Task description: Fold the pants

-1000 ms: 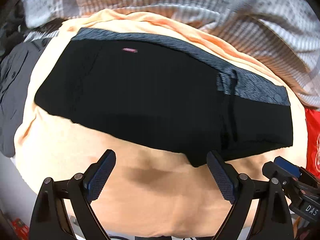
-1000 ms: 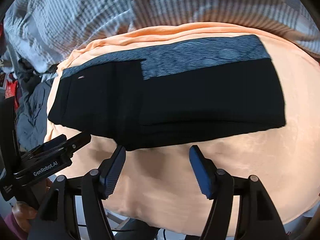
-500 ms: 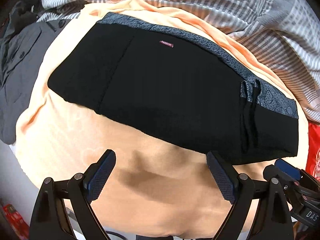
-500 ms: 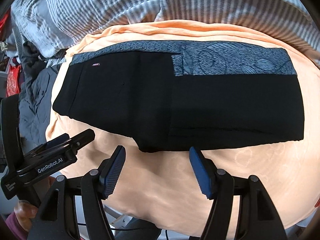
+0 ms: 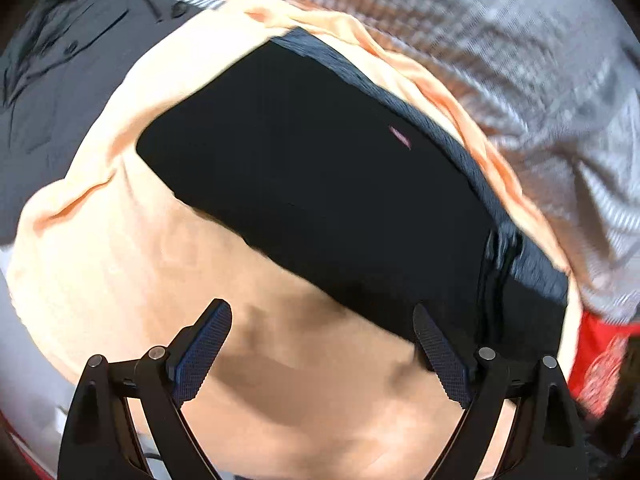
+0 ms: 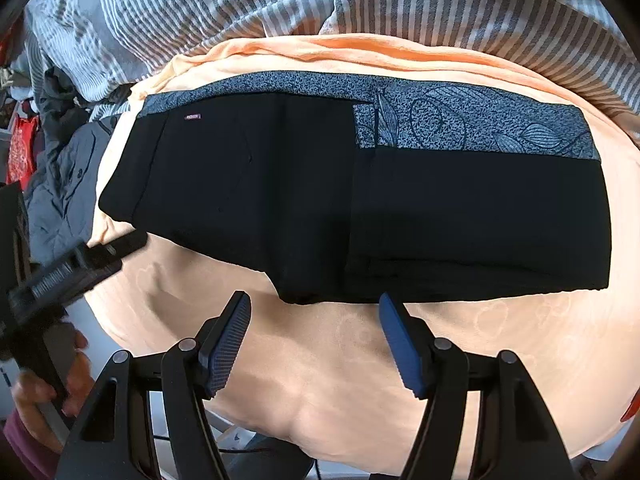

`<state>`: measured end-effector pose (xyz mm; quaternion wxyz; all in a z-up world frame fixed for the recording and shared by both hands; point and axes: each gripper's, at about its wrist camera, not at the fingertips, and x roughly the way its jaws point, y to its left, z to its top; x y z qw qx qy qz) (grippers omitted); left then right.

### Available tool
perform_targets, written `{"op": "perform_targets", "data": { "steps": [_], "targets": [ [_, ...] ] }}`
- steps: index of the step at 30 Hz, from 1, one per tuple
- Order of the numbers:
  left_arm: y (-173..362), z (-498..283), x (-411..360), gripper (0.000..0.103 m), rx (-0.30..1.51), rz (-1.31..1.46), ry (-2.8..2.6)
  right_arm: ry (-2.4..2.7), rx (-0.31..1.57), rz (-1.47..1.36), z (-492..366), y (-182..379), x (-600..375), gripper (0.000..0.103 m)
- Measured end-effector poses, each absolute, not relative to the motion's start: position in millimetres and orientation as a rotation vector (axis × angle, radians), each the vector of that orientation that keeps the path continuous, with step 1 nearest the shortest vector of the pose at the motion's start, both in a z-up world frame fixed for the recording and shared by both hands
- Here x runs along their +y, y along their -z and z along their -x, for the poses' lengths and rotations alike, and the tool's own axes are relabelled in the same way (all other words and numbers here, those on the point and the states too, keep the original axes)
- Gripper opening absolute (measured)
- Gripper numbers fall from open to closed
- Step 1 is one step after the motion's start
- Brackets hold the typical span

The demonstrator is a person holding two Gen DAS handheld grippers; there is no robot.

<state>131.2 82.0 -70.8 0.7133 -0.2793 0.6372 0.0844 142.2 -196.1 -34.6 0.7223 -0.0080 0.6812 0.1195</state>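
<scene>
Black pants [image 6: 360, 200] with a grey patterned band [image 6: 460, 124] along the far edge lie folded flat on an orange blanket [image 6: 360, 360]. In the left wrist view the pants [image 5: 320, 184] run diagonally, blurred by motion. My left gripper [image 5: 322, 344] is open and empty, hovering over the blanket just short of the pants' near edge. It also shows at the left of the right wrist view [image 6: 76, 268]. My right gripper [image 6: 314, 336] is open and empty, just short of the near edge at the pants' middle.
A grey-and-white striped duvet [image 6: 280, 4] lies behind the blanket. Dark grey clothing [image 6: 60, 184] is heaped at the left and also shows in the left wrist view [image 5: 52, 92]. A red bag [image 5: 600, 360] sits at the right. The blanket's front edge drops off below the grippers.
The left gripper has swung left along the pants and its view is now blurred and rotated. The right gripper has moved slightly closer to the pants. Both stayed open.
</scene>
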Motion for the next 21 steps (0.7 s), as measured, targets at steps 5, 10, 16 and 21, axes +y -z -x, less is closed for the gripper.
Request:
{"op": "perform_targets", "data": {
  "steps": [5,10,16,21],
  "targets": [
    [78.9,-133.8,114.2,0.093,1.352,0.750,-0.235,-0.248,1.502,0.080,-143.4,41.4,-195.0,0.071],
    [85.4,-134.4,124.0,0.093,1.350,0.766,-0.241,-0.235,1.507,0.097,-146.7,45.3,-196.9,0.071],
    [99.8,-134.2,137.4,0.093,1.334,0.843,-0.251,-0.207,1.458,0.208,-149.9,49.5,-195.9,0.071],
    [115.8,-132.4,150.7,0.093,1.289,0.976,-0.215,-0.218,1.465,0.232,-157.1,71.1,-201.8,0.072]
  ]
}}
